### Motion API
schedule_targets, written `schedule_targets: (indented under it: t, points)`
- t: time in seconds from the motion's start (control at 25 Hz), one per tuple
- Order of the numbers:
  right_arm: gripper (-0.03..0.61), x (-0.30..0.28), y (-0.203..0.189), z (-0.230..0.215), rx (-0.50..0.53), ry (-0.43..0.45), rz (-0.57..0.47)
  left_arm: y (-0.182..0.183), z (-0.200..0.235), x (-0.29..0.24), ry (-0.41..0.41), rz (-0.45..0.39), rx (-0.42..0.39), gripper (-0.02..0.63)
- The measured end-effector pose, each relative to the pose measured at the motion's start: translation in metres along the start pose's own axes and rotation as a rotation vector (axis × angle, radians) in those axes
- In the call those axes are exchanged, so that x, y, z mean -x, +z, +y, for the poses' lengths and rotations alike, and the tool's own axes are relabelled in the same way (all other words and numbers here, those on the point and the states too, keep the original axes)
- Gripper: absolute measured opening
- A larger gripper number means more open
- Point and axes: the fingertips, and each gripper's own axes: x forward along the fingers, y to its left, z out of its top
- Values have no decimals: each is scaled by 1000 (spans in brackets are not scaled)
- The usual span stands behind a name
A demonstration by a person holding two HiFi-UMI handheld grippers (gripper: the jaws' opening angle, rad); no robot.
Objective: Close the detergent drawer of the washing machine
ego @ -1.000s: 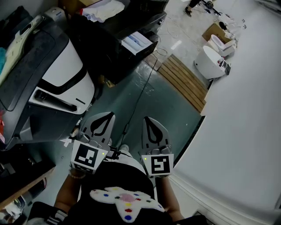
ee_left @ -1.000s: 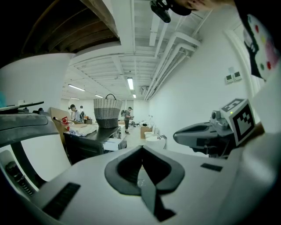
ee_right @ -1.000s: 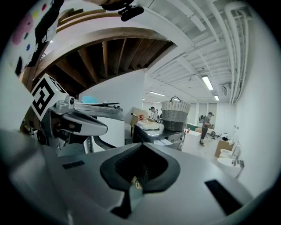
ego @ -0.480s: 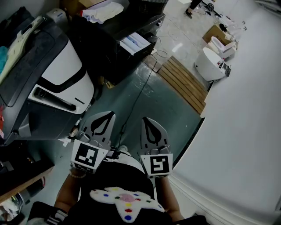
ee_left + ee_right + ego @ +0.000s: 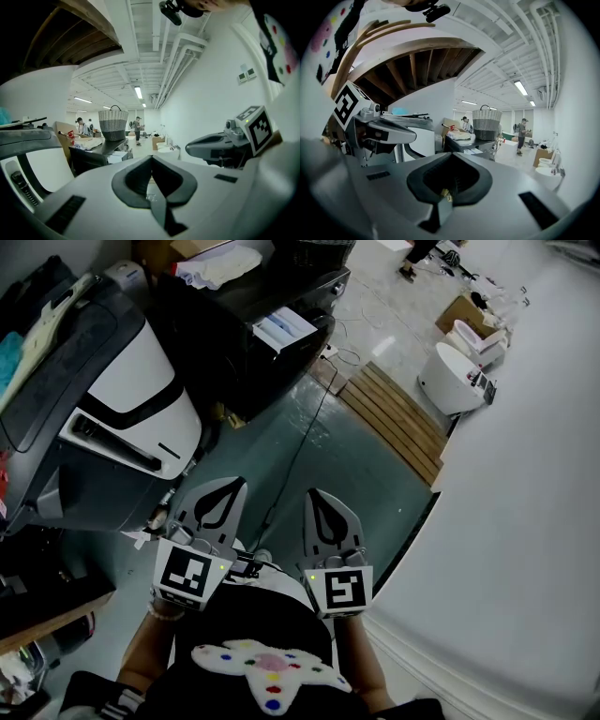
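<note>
Grey-green floor noted. Washing machine stands at upper left, with its white, dark-handled detergent drawer on the near side. Left gripper and right gripper sit side by side, well apart from it. Both jaws are closed and empty.

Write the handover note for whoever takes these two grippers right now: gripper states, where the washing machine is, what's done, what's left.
Left gripper: jaws together, empty.
Right gripper: jaws together, empty.
Both are held side by side above the floor, touching nothing.
Washing machine: at the head view's left, apart from both grippers. Whether its detergent drawer is open cannot be told from these views.
Done: nothing that shows.
Left: bring a gripper to the machine, check the drawer, probably push it shut.
</note>
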Motion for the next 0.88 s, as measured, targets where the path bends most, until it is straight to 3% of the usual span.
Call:
schedule_targets:
  t: [0.48, 0.88]
  points:
    - [3, 21, -9, -10, 1, -4, -4, -8, -23, 1, 8, 16, 1, 9]
    - [3, -3, -16, -34, 6, -35, 25, -2, -8, -40, -28, -14, 21, 11]
